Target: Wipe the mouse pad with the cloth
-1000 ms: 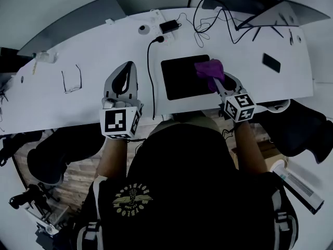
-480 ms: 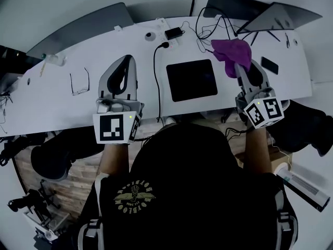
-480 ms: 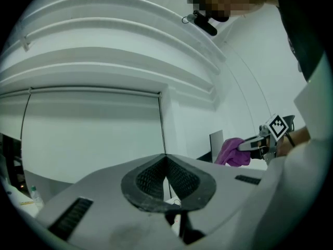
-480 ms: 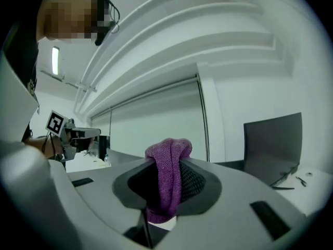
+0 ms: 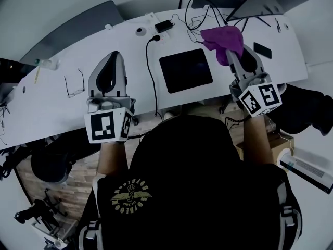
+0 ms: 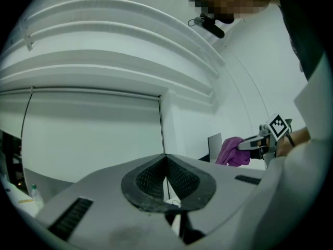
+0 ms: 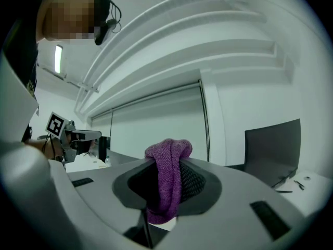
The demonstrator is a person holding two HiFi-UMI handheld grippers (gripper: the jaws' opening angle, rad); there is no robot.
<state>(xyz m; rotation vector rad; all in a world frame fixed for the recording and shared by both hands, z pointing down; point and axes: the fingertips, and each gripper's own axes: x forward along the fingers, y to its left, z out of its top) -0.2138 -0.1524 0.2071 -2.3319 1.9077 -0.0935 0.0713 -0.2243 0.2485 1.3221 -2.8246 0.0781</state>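
Observation:
A black mouse pad (image 5: 186,70) lies flat on the white desk (image 5: 62,113), bare. My right gripper (image 5: 231,55) is shut on a purple cloth (image 5: 223,38), held up in the air to the right of the pad. The cloth (image 7: 167,178) is pinched between the jaws and bunches above them. My left gripper (image 5: 107,72) hovers left of the pad, jaws shut with nothing between them (image 6: 166,180). From the left gripper view the cloth (image 6: 234,151) and the right gripper show far off to the right.
A pair of glasses (image 5: 73,85) lies on the desk at the left. A black cable (image 5: 151,72) runs down beside the pad, with a charger (image 5: 166,26) and tangled wires behind it. A phone (image 5: 261,50) and a laptop (image 5: 260,1) sit at the right.
The right gripper has lifted the cloth off the mouse pad and carried it up and to the right. The pad now lies bare. The left gripper stayed raised at the left.

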